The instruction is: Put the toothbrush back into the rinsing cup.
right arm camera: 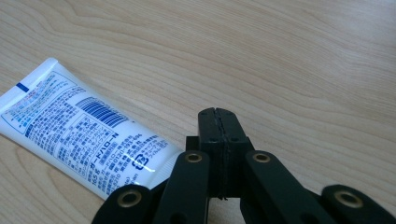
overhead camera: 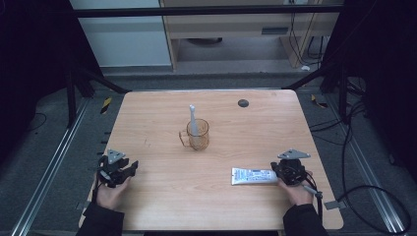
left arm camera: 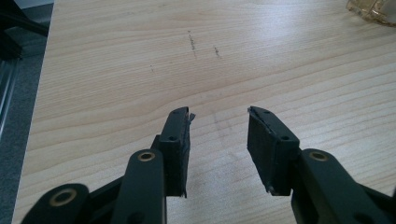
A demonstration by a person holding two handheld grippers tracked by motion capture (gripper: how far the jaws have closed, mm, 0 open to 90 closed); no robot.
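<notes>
Resting beside white tube (overhead camera: pixel 253 176) on wooden table (overhead camera: pixel 162 191): right gripper (right arm camera: pixel 218 114), jaws pressed together, empty. Left gripper (left arm camera: pixel 218 122) spread, nothing between, well apart from amber cup (overhead camera: pixel 198 135).

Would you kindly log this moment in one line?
left gripper: open, over bare table | right gripper: shut, empty, beside toothpaste tube

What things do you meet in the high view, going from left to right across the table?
left gripper → amber cup holding a white toothbrush → dark round spot on the table → toothpaste tube → right gripper
</notes>
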